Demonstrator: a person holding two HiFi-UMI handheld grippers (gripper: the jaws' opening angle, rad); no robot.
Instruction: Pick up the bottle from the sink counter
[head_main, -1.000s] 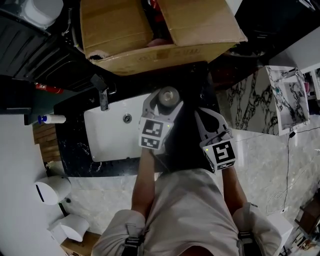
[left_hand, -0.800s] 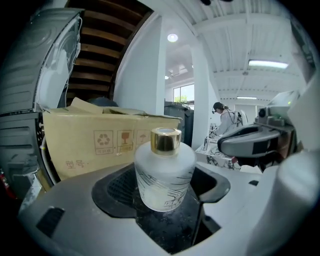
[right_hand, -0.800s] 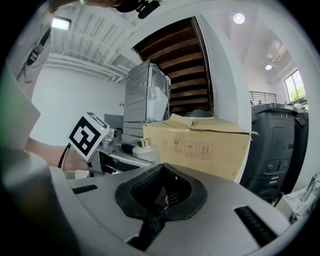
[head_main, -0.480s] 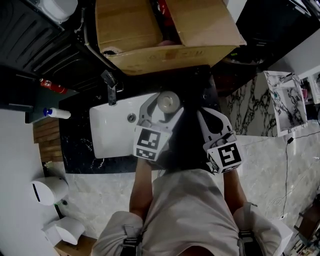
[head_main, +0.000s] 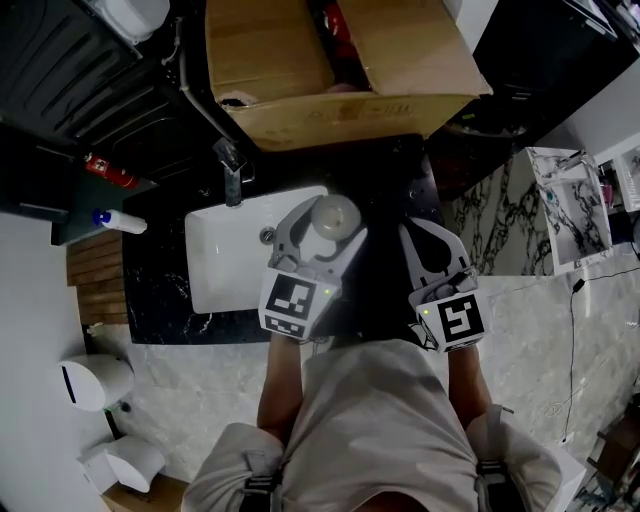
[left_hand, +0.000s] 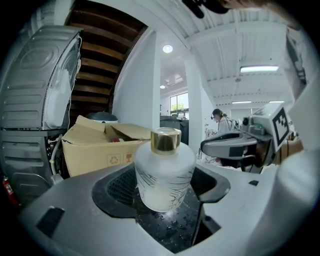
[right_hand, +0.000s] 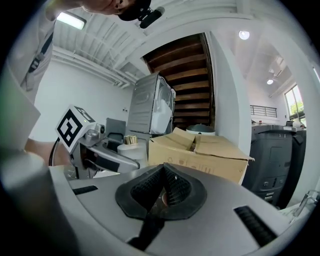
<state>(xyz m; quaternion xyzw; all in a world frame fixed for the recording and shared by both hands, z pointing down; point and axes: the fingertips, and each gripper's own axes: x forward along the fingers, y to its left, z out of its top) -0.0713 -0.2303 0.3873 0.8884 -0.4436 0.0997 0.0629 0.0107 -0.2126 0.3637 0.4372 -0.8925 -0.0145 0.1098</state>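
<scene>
A frosted white bottle (head_main: 335, 215) with a gold cap stands on the black sink counter (head_main: 390, 170), just right of the white basin (head_main: 225, 260). My left gripper (head_main: 330, 212) is open, with one jaw on each side of the bottle. In the left gripper view the bottle (left_hand: 164, 172) stands upright between the black pads (left_hand: 117, 187), and I cannot tell whether they touch it. My right gripper (head_main: 415, 232) hovers over the counter to the bottle's right, shut and empty. In the right gripper view its pads (right_hand: 172, 187) meet, and the bottle (right_hand: 131, 147) shows to the left behind the other gripper.
A faucet (head_main: 232, 170) stands at the basin's far edge. An open cardboard box (head_main: 330, 60) sits behind the counter. A small blue-capped bottle (head_main: 120, 222) and a red extinguisher (head_main: 108, 170) lie at the left. A marble-patterned panel (head_main: 500, 210) is at the right.
The head view has shifted, so everything sits a little lower in the picture. The left jaws stay around the bottle, and the right gripper stays shut beside it.
</scene>
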